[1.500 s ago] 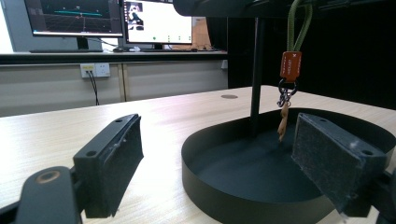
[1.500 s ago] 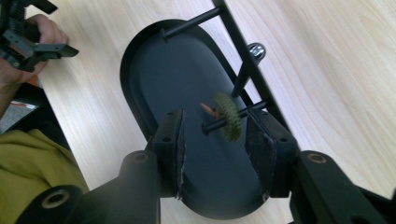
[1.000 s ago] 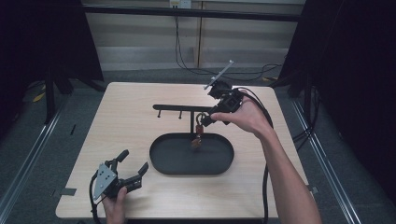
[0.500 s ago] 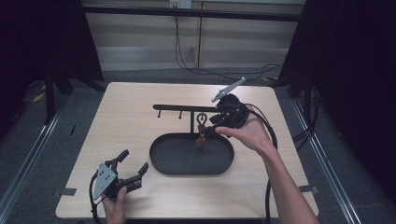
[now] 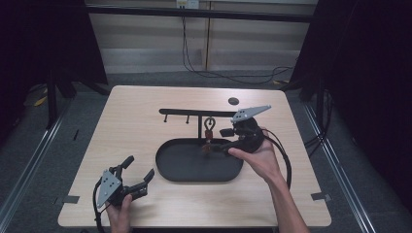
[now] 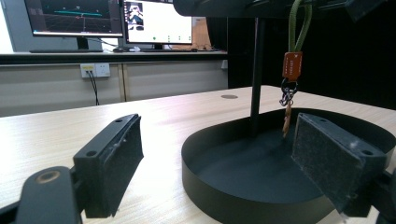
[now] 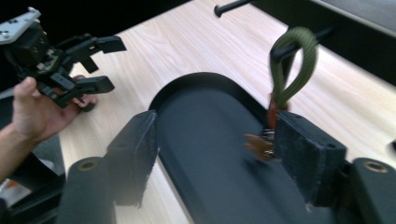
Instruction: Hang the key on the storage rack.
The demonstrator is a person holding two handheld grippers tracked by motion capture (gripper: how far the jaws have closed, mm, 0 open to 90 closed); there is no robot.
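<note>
A keyring with a green cord loop (image 5: 209, 121) and an orange tag (image 6: 292, 65) hangs from a hook on the black stand's bar (image 5: 194, 112). Its key (image 7: 259, 144) dangles over the black oval tray (image 5: 167, 167). My right gripper (image 5: 224, 141) stands open just right of the hanging key, at the tray's far right rim. In the right gripper view the gripper (image 7: 219, 154) has the key close beside its right finger (image 7: 306, 151) and the loop (image 7: 292, 56) above. My left gripper (image 5: 140, 166) is open and holds nothing near the table's front left, and its own view has the gripper (image 6: 224, 163) facing the tray (image 6: 261, 205).
The stand's post (image 6: 257, 70) rises from the tray's far side, and the bar carries further bare hooks (image 5: 166, 118) at its left. A round hole (image 5: 233, 101) marks the tabletop behind the stand. Monitors (image 6: 74, 18) stand beyond the table.
My right gripper has drawn back from the stand's bar, down and toward the person, leaving the keyring hanging on its hook. The left gripper has not moved.
</note>
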